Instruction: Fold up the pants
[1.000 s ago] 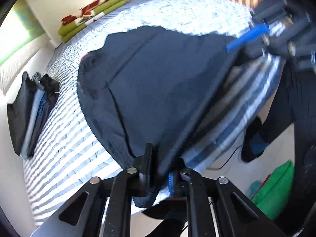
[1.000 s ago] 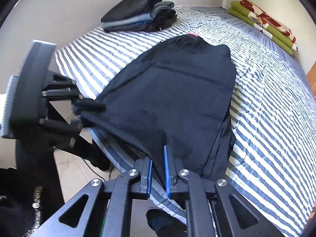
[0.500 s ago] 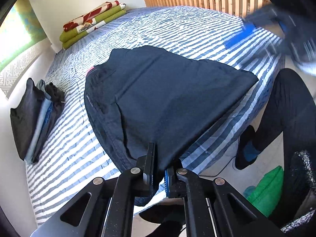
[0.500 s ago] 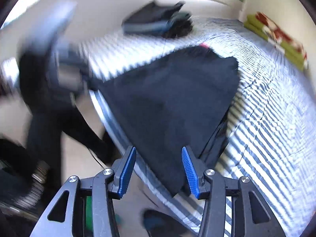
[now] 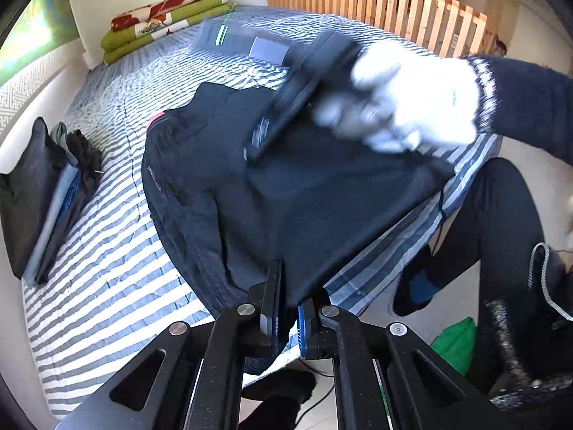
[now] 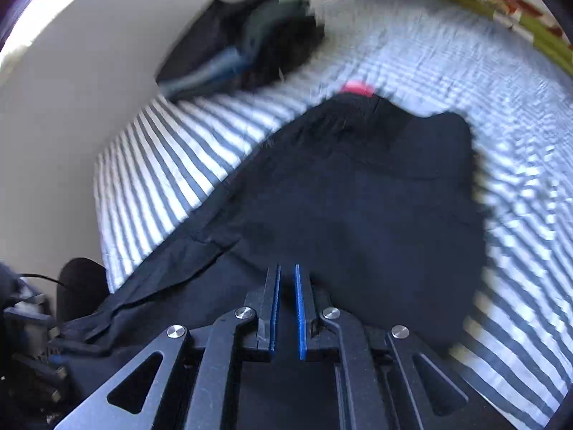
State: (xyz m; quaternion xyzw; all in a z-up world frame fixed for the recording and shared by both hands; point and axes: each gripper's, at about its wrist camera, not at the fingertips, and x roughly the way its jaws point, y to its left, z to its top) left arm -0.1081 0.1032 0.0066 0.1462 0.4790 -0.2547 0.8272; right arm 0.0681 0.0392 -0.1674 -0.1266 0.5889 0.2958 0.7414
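Note:
Dark navy pants lie spread on the striped bed, waistband with a red tag at the far end. My left gripper is shut on the near edge of the pants at the bed's edge and holds it slightly raised. A white-gloved hand carries my right gripper, blurred, above the middle of the pants. In the right wrist view my right gripper points down over the pants. Its jaws are closing and stand almost together, with no cloth visible between the blue pads.
A stack of folded clothes lies at the bed's left side, also blurred in the right wrist view. A green and red folded blanket lies at the far end by a wooden slatted rail. A person's leg and a green bag are beside the bed.
My right gripper let go of the pants corner, opened wide, closed again and swung in over the middle of the pants. My left gripper rose a little with the edge still held.

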